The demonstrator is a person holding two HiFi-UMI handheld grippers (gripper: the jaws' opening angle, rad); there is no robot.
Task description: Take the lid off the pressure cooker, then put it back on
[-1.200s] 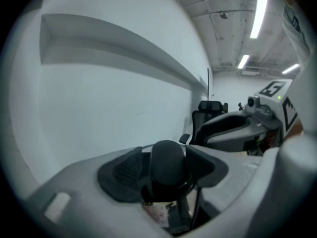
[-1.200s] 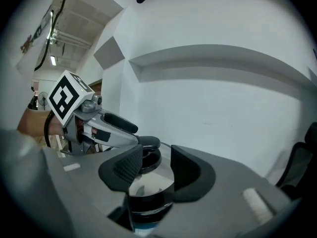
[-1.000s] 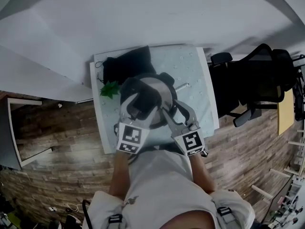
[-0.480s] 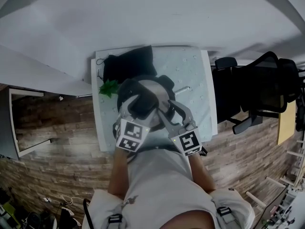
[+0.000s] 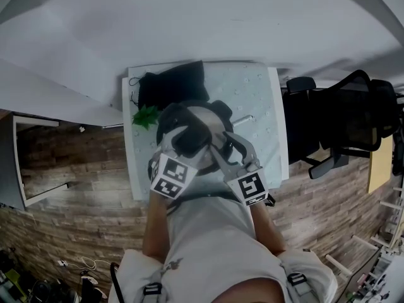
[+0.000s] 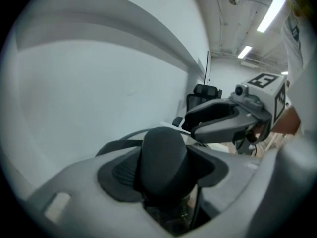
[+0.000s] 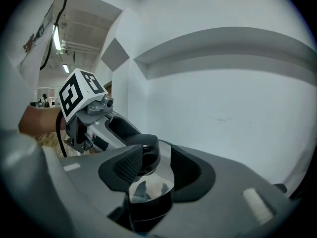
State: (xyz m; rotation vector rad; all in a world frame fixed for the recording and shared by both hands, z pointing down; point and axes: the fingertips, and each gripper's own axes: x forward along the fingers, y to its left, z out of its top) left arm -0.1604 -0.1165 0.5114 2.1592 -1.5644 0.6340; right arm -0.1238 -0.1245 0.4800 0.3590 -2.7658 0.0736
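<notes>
A white worktop [image 5: 252, 87] stands against a plain white wall, with wood-look floor on both sides and a black chair [image 5: 341, 106] off to the right. The cooker [image 5: 222, 108] sits mid-worktop, with a black bag [image 5: 170, 84] behind it and a green leaf [image 5: 145, 115] at its left. From my seat the lid [image 5: 211, 120] looks seated on the pot, so I judge neither half of the job is done: it has yet to come off, and then it must go back on. My left tongs [image 6: 163, 177] straddle the lid's black knob [image 6: 163, 157]. Their jaws have just been closing, the knob fills the gap, and the pads look to be against its sides, so I take that as a grip ready to lift. My right tongs [image 7: 151, 172] hang just beside it over the shiny lid at the near right, jaws apart and holding nothing. I cannot tell whether the lid is locked.
</notes>
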